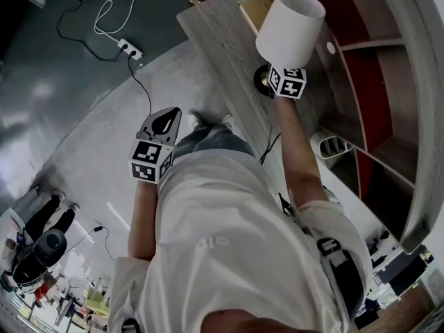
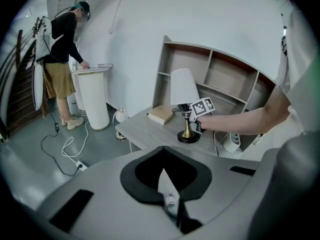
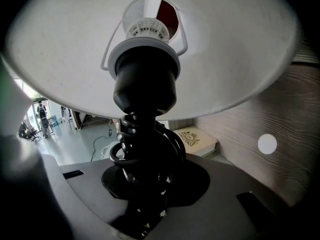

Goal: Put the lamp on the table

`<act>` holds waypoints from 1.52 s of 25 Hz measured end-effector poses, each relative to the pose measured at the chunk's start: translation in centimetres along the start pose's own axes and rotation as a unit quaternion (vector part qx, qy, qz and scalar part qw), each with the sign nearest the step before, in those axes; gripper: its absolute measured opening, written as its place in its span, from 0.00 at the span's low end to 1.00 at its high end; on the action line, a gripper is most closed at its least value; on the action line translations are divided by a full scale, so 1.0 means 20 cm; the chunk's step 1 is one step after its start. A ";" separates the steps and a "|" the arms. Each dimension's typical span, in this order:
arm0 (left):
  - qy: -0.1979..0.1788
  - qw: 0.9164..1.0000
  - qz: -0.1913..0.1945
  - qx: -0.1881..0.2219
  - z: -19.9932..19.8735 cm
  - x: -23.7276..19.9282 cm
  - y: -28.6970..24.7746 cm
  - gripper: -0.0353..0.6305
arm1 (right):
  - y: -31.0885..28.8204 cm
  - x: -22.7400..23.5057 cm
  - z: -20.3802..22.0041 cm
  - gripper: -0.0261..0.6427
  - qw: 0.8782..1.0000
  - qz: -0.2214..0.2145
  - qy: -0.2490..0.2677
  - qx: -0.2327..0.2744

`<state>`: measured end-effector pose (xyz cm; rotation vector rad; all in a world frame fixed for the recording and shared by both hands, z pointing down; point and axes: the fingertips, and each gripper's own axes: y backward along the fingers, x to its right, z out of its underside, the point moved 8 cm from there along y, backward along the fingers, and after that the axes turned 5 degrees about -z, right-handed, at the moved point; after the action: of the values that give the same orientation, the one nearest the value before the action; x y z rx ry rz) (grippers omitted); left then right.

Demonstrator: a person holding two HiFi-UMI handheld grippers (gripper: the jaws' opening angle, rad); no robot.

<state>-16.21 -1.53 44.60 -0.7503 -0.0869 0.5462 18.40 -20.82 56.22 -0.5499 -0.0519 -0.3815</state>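
A lamp with a white shade (image 1: pixel 290 28) and a dark round base (image 1: pixel 262 80) stands upright on the grey wooden table (image 1: pixel 222 40), its base apparently on the top. My right gripper (image 1: pixel 277 82) is shut on the stem just under the shade. In the right gripper view the black stem (image 3: pixel 145 134) fills the jaws of the right gripper (image 3: pixel 145 176), with the shade (image 3: pixel 75 59) overhead. From the left gripper view I see the lamp (image 2: pixel 184 89) and its base (image 2: pixel 188 137) on the table. My left gripper (image 1: pixel 165 120) hangs over the floor, shut and empty; its jaws meet (image 2: pixel 172 206).
A cream book (image 1: pixel 253 9) lies on the table behind the lamp. A shelf unit (image 1: pixel 374 82) rises along the table's far side. A white ridged holder (image 1: pixel 331 144) sits by the shelf. A power strip (image 1: pixel 130 49) and cables lie on the floor. A person (image 2: pixel 62 59) stands at a white pedestal.
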 end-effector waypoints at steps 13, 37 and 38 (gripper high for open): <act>-0.003 1.000 0.011 0.001 0.05 -0.02 0.02 0.07 | 0.04 -0.05 0.08 0.24 1.000 0.017 0.022 0.007; -0.009 0.999 0.045 0.005 0.15 -0.04 0.07 0.07 | 0.21 -0.15 0.27 0.26 0.997 0.048 0.010 -0.057; -0.009 0.999 0.046 0.005 0.15 -0.04 0.08 0.07 | 0.22 -0.15 0.27 0.27 0.997 0.049 0.008 -0.059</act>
<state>-18.40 0.79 45.87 -0.7419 -0.0665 0.6414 17.47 -13.54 58.25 -0.6639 0.0134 -0.2948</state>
